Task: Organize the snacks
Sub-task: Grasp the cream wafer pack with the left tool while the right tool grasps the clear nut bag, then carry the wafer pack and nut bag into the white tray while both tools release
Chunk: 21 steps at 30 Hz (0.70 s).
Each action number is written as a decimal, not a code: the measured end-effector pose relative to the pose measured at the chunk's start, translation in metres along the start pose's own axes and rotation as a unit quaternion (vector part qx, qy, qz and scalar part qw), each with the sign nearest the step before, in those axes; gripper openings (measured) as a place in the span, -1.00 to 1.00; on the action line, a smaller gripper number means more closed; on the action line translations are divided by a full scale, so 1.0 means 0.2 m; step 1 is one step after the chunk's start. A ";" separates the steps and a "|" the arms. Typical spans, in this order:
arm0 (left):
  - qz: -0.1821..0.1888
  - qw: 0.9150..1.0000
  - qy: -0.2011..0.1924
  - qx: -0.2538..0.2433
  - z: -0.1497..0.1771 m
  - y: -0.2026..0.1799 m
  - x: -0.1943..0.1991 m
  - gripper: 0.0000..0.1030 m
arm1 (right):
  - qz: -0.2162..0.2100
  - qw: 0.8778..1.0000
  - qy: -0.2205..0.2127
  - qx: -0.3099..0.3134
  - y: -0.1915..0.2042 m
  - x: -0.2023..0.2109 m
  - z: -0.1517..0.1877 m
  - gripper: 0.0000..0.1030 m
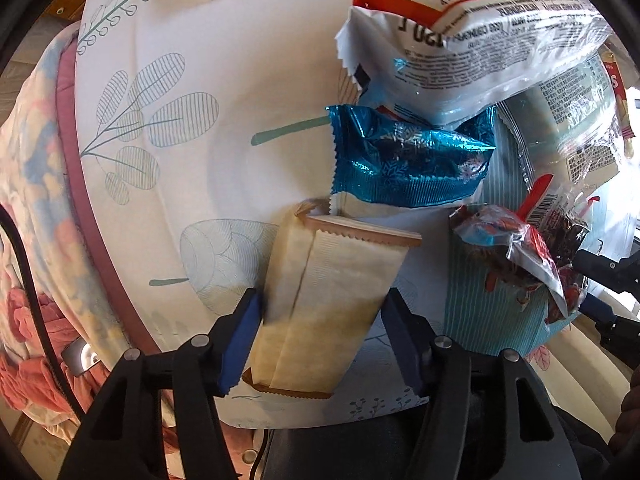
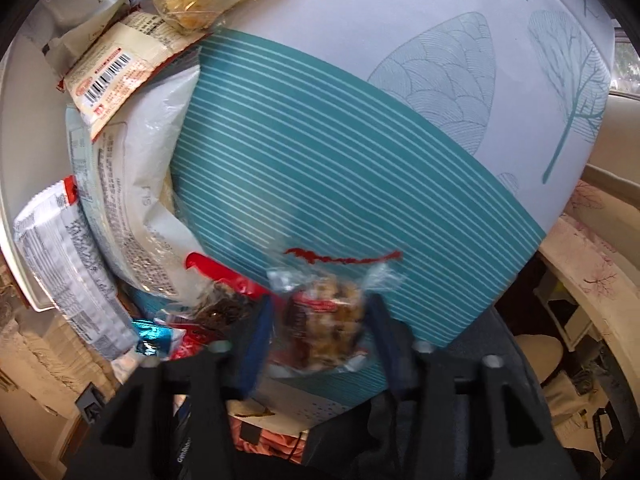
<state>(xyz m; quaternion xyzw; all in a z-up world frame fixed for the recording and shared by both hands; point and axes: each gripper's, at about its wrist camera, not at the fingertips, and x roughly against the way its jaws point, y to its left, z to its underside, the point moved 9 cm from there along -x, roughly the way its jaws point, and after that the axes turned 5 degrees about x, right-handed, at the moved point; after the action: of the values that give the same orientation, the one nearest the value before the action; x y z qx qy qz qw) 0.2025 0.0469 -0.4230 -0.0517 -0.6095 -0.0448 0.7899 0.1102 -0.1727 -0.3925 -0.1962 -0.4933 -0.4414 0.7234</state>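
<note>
Tongs: left tongs [image 1: 320,328] pinch one flat, matte cream wrapper [image 1: 336,292] with serrated ends; right tongs [image 2: 320,326] pinch one clear, crinkly nut-bar packet [image 2: 324,320], both near the desk [image 1: 240,60] edge.

Both wrist cameras look steeply down, close over the tablecloth [image 1: 240,60] (sharing the snack pile [image 2: 132,160]).

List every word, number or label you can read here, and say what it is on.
"120": upside down on the white-and-red bag.
"S": a red letter on the clear packet at the right edge; the rest is cut off.
Fine print and barcode digits on the cream packet: too small to read.
Red label on the nut bar: blurred.
Beige bar and blue wrapper: no text shows.
</note>
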 end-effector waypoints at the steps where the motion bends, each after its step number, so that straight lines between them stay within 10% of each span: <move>1: 0.003 1.000 -0.001 0.000 0.00 0.02 0.01 0.16 | -0.001 1.000 -0.002 0.000 0.00 0.00 0.00 -0.14; 21: 0.024 0.999 -0.048 0.001 0.27 0.24 0.07 0.12 | -0.065 0.998 -0.007 0.009 -0.06 -0.05 0.22 -0.16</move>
<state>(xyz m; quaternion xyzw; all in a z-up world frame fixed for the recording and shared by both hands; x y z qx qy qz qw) 0.1602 0.1011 -0.3963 -0.0678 -0.6452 -0.0227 0.7607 0.0745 -0.1435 -0.3839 -0.1601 -0.5143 -0.4815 0.6914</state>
